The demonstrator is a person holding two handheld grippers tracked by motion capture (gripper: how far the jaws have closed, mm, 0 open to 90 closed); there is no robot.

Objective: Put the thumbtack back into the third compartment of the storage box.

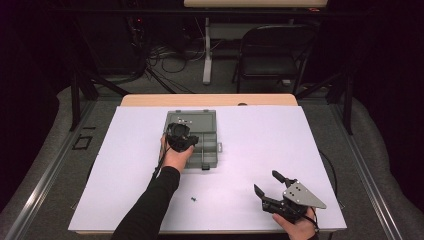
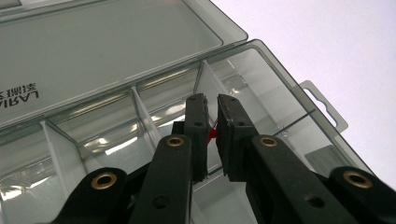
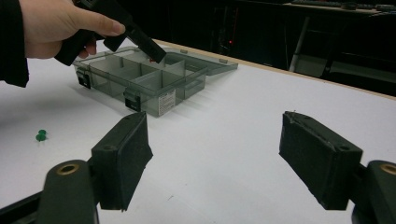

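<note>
Over the table, high view: a grey compartment box (image 1: 206,142) lies open on the white sheet (image 1: 250,150), its lid (image 1: 192,119) folded flat toward the far edge.
Left gripper, high view: the left gripper (image 1: 181,137) hangs over the box's near-left compartments, held in the person's left hand (image 1: 176,156).
Right gripper, high view: the right gripper (image 1: 267,185) rests near the sheet's front right corner, well apart from the box, jaws spread wide.
Loose item, high view: a small dark pin (image 1: 193,199) lies on the sheet between the two arms, near the front edge.
Left gripper view, jaws: nearly together, pinching a small red push pin (image 2: 213,135) between the pads.
Left gripper view, box: clear dividers split the tray into compartments; those below the jaws look bare, and the lid carries printed lettering.
Right gripper view, jaws: set far apart with nothing between them.
Right gripper view, box: the box (image 3: 154,84) sits ahead with two black latches and a label on its front wall; the left gripper's tip (image 3: 152,53) dips over a middle compartment.
Right gripper view, sheet: two green push pins (image 3: 41,135) lie together at the left, apart from the box.
</note>
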